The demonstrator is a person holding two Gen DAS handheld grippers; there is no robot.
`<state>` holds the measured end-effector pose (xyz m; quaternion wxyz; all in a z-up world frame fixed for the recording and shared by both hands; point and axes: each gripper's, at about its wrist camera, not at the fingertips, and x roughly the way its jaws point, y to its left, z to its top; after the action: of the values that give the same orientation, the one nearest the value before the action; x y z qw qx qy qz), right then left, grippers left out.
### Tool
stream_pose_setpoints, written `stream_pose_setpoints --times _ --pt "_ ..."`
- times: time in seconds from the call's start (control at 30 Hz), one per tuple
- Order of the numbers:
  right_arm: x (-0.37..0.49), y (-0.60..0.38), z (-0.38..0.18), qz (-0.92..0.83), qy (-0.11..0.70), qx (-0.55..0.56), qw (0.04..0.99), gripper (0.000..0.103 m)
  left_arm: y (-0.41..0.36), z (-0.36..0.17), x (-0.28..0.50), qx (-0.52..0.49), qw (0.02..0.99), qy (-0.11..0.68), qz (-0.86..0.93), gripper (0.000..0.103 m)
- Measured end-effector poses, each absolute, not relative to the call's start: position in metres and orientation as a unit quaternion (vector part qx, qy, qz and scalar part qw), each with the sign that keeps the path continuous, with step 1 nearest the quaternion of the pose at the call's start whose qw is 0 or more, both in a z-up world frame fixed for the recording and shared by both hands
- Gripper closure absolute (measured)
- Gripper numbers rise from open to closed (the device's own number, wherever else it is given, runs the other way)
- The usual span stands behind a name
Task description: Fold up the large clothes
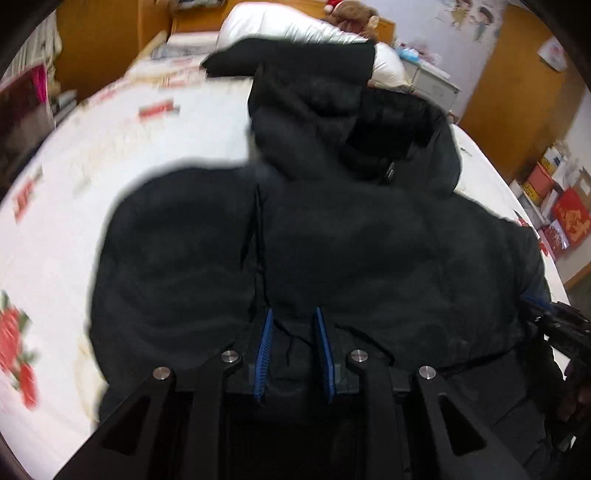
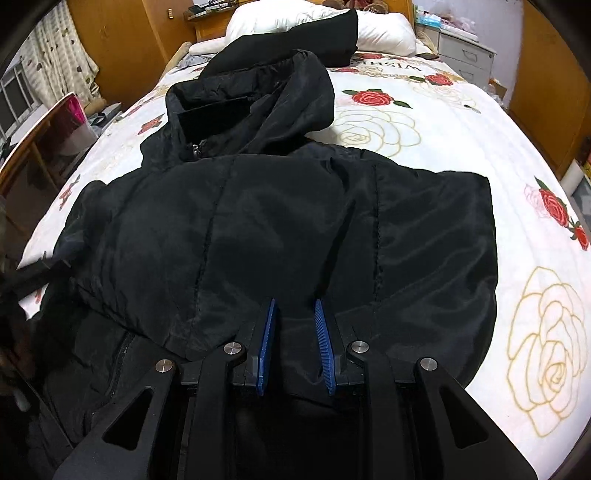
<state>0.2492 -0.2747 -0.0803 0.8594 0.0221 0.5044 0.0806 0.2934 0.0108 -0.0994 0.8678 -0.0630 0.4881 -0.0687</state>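
left fingers: left gripper (image 1: 293, 314) has blue pads parted with black cloth running between them and bunched at the base. Looks like a grip on the hem of the black coat (image 1: 295, 251), but I cannot tell if the pads bear on it.
right fingers: right gripper (image 2: 295, 306) shows the same picture: pads apart, coat (image 2: 288, 229) fabric lying in the gap, contact unclear.
coat position: spread on the bed (image 1: 92, 155) over the rose-print sheet (image 2: 461, 155), hood (image 2: 258, 103) toward the pillows (image 2: 384, 29), near hem at both grippers.
step, my read: carrying the bottom edge up toward the hood for a crosswise fold.
how to do it well: keep both grippers level and moving together, lift enough to clear the padded bulk, land the hem square below the hood, then let go and flatten.
risk: slick shell may slide; thick padding may spring back open.
left view only: motion-blurred; shows the right gripper (image 1: 561, 325) at the coat's far-right edge, plus boxes (image 1: 554, 192) by the wall.
right view only: sharp; shows quilting seams, front zipper (image 2: 122, 354), hood lining, curtain (image 2: 55, 62).
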Motion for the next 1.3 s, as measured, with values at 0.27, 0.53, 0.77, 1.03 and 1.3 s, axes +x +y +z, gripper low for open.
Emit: stream_pose_setpoints --times 0.27,0.53,0.77,1.03,1.3 --pt "0.224 -0.28 -0.041 0.084 0.491 0.046 0.866 0.079 0.014 -0.06 0.262 -0.048 0.882 0.463 -0.068 0.078" --pt "0.18 -0.277 0.012 0.104 0.444 0.067 0.888 0.066 0.016 0.007 0.218 -0.058 0.904 0.412 -0.097 0.056" --pt "0.197 -0.278 0.036 0.11 0.426 0.068 0.895 0.065 0.016 0.03 0.235 -0.054 0.911 0.395 -0.103 0.046" --pt "0.257 -0.271 0.042 0.107 0.419 0.045 0.9 0.065 0.021 0.029 0.307 -0.037 0.915 0.392 -0.09 0.046" --pt "0.345 -0.263 0.03 0.102 0.418 0.021 0.903 0.065 0.034 0.012 0.402 -0.052 0.915 0.395 -0.069 0.045"
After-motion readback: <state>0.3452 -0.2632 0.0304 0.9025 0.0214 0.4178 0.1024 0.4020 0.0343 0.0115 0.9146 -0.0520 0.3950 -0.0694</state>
